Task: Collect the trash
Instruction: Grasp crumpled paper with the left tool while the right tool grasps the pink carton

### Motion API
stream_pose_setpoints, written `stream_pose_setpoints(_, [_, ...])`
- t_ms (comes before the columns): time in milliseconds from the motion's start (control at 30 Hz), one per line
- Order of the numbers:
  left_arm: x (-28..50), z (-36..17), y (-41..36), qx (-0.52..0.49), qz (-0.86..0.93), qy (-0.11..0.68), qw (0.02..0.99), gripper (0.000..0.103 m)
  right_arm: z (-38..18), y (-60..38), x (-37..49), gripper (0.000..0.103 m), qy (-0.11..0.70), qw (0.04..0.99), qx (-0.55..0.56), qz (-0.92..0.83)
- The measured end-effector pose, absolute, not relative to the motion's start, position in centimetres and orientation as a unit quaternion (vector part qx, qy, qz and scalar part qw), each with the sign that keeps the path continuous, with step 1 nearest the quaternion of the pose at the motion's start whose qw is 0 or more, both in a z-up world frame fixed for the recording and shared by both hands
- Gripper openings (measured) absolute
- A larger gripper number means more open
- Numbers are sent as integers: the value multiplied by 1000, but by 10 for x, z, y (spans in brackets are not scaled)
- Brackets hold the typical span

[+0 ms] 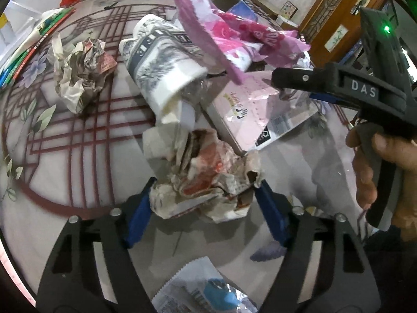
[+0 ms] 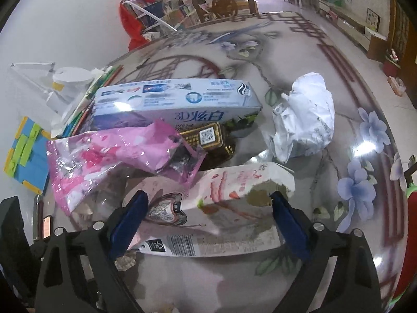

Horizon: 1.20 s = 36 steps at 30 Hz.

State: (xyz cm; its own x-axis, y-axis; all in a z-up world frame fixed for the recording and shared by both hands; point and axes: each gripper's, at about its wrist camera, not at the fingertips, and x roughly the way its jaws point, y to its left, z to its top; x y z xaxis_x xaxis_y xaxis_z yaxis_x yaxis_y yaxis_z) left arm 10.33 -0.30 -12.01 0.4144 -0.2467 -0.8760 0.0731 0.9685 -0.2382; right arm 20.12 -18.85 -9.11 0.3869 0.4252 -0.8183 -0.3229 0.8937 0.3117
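My left gripper [image 1: 204,193] is shut on a crumpled red-and-white paper wrapper [image 1: 206,180], its blue pads pressing both sides. Beyond it lie a tipped paper cup [image 1: 164,60], a second crumpled paper ball [image 1: 78,67], a pink plastic bag [image 1: 229,34] and a flat pink box [image 1: 258,109]. My right gripper [image 2: 208,200] straddles that pink box [image 2: 208,208], jaws wide on either side of it. It shows from the side in the left wrist view [image 1: 294,83]. The pink bag [image 2: 117,154] lies just past the box.
A blue toothpaste box [image 2: 172,99], a gold packet [image 2: 206,135] and a crumpled white bag [image 2: 305,120] lie on the glass table [image 2: 299,39]. Pencils and books [image 1: 23,52] sit at the table's left edge. A foil wrapper [image 1: 208,294] lies under my left gripper.
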Motion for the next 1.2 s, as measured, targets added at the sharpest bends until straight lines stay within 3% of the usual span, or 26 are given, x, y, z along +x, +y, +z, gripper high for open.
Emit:
stream_pose_setpoints(167, [96, -115, -4, -81, -104, 533, 836, 54, -87, -207, 190, 76, 504, 830, 95, 221])
stream_pose_setpoints(433, [84, -106, 2, -82, -106, 529, 838, 42, -69, -230, 166, 56, 484, 832, 134, 234])
stream_pose_setpoints(467, [82, -104, 3, -80, -106, 527, 839, 35, -67, -230, 164, 56, 484, 832, 132, 237])
stream_pose_setpoints(733, [73, -92, 8, -67, -105, 513, 849, 30, -54, -232, 133, 54, 482, 829, 96, 268])
stream_pose_setpoints(1067, [68, -86, 7, -66, -111, 508, 851, 28, -63, -232, 98, 57, 494, 811, 30, 314])
stream_pose_setpoints(1200, [64, -84, 6, -62, -108, 506, 854, 28, -67, -227, 83, 64, 501, 802, -13, 324])
